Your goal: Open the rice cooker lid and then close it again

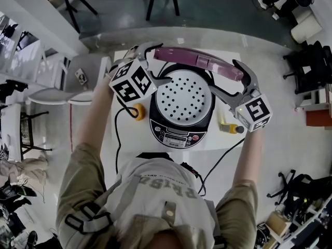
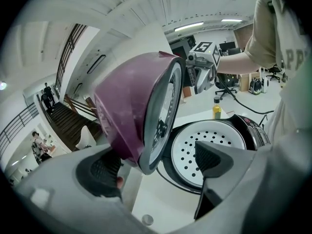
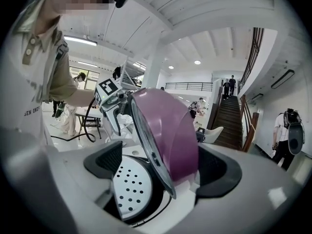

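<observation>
While the purple lid (image 1: 197,61) stands raised at the back of the rice cooker (image 1: 179,131), near the table's (image 1: 212,139) far edge, your left gripper (image 1: 158,61) and right gripper (image 1: 224,75) straddle its ends, jaws wide and clamping nothing. Push unevenly and the lid may slam shut or the cooker may skid.

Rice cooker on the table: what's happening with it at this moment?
A person holds a gripper in each hand. The purple lid of the rice cooker stands open, nearly upright, above a white perforated tray. The left gripper and right gripper sit at opposite ends of the lid, jaws apart with its edge between them, not clamped. Closing is not yet done.
</observation>
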